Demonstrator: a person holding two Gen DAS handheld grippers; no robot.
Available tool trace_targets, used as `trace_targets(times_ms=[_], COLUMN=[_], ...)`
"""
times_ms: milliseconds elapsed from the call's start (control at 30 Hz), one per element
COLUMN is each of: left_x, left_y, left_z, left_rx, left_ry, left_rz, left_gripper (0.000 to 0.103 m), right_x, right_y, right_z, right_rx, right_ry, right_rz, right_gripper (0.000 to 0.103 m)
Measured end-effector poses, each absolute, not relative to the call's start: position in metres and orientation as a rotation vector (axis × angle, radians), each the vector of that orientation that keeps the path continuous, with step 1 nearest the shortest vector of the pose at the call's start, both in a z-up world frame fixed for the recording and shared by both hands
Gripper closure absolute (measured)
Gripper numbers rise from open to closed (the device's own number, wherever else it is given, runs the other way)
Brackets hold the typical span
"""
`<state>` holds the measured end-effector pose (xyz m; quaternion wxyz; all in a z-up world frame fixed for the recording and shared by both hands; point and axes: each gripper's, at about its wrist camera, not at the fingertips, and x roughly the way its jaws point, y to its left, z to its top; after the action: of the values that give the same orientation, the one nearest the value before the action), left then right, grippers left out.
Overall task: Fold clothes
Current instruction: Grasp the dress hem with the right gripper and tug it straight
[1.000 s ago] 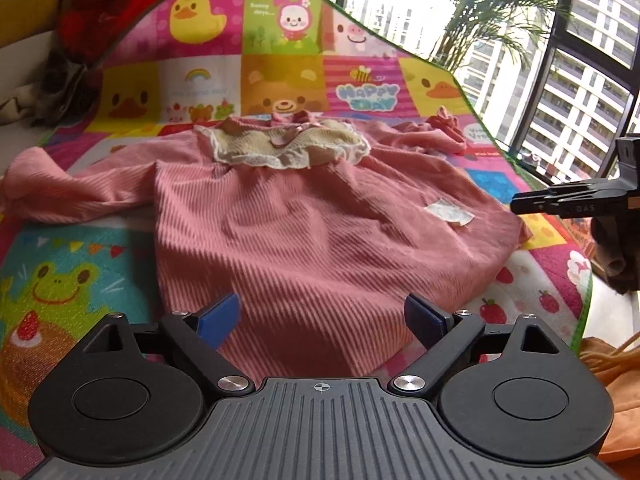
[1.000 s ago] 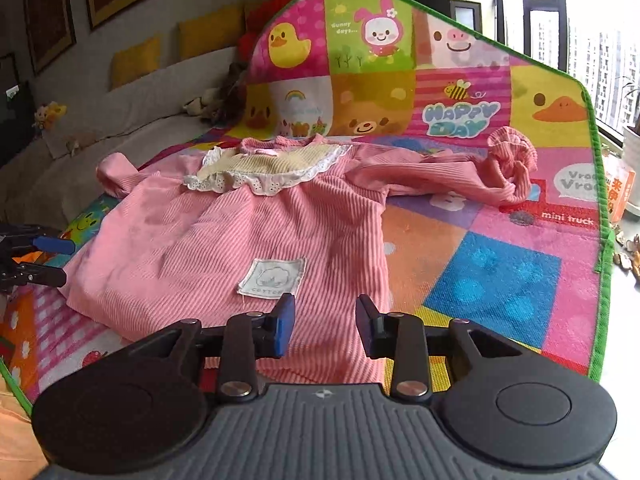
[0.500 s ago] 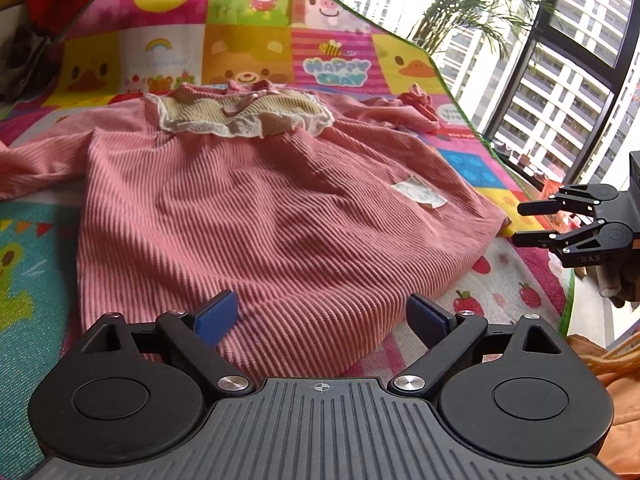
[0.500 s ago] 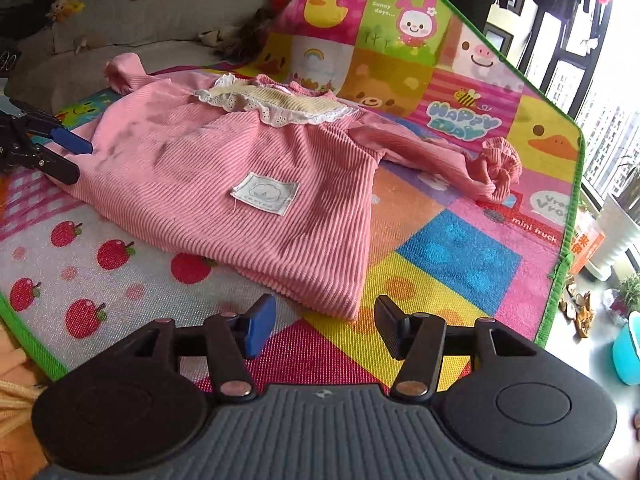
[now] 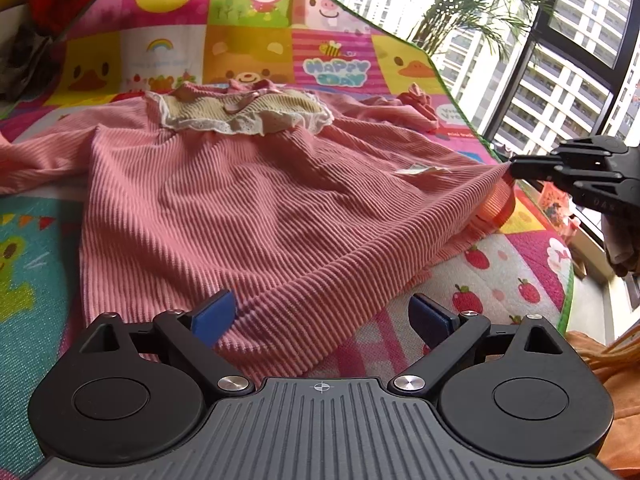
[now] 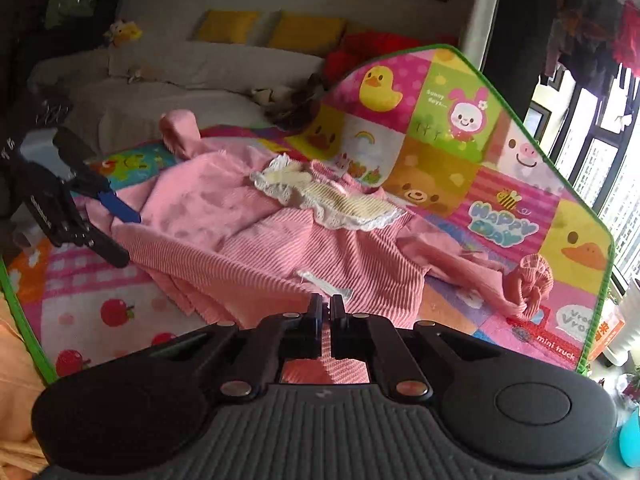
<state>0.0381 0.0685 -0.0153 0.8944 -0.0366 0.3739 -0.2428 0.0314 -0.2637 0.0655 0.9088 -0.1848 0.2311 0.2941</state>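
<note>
A pink ribbed child's top (image 5: 248, 208) with a cream lace collar (image 5: 244, 114) lies front up on a colourful play mat (image 5: 256, 44). My left gripper (image 5: 320, 316) is open, its blue pads either side of the bottom hem near the left corner. My right gripper (image 6: 327, 312) is shut on the hem's right corner and lifts it off the mat; it also shows in the left wrist view (image 5: 516, 170). The top (image 6: 248, 236) is pulled taut between hem corners. The left gripper (image 6: 116, 232) shows at the left in the right wrist view.
The mat's far end (image 6: 424, 100) curls up against a sofa (image 6: 180, 92) with yellow cushions. Orange cloth (image 5: 608, 364) lies beside the mat's near edge. Tall windows (image 5: 560, 80) and a plant stand to the right. The right sleeve (image 6: 524, 284) is bunched on the mat.
My right gripper has closed on the hem's right corner and raised it. My left gripper has moved in over the hem and stays open.
</note>
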Motion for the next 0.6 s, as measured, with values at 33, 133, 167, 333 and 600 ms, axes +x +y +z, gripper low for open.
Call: trace_targets(times_ms=[33, 133, 167, 333, 600], left_x=[0.038, 0.037, 0.037, 0.034, 0.038], left_y=[0.068, 0.068, 0.068, 0.071, 0.076], left_z=[-0.015, -0.016, -0.016, -0.016, -0.006], left_rx=[-0.075, -0.071, -0.070, -0.070, -0.044], left_ry=[0.775, 0.774, 0.774, 0.777, 0.817], left_rz=[-0.504, -0.506, -0.507, -0.508, -0.512], left_gripper=[0.006, 0.005, 0.005, 0.005, 0.005], right_x=[0.030, 0.027, 0.031, 0.056, 0.072], right_y=[-0.269, -0.284, -0.286, -0.281, -0.283], right_z=[0.073, 0.093, 0.092, 0.056, 0.000], right_rx=[-0.360, -0.302, -0.294, -0.276, -0.311], right_ry=[0.459, 0.414, 0.419, 0.551, 0.724], right_rz=[0.598, 0.568, 0.554, 0.535, 0.486], right_gripper=[0.100, 0.098, 0.097, 0.090, 0.051])
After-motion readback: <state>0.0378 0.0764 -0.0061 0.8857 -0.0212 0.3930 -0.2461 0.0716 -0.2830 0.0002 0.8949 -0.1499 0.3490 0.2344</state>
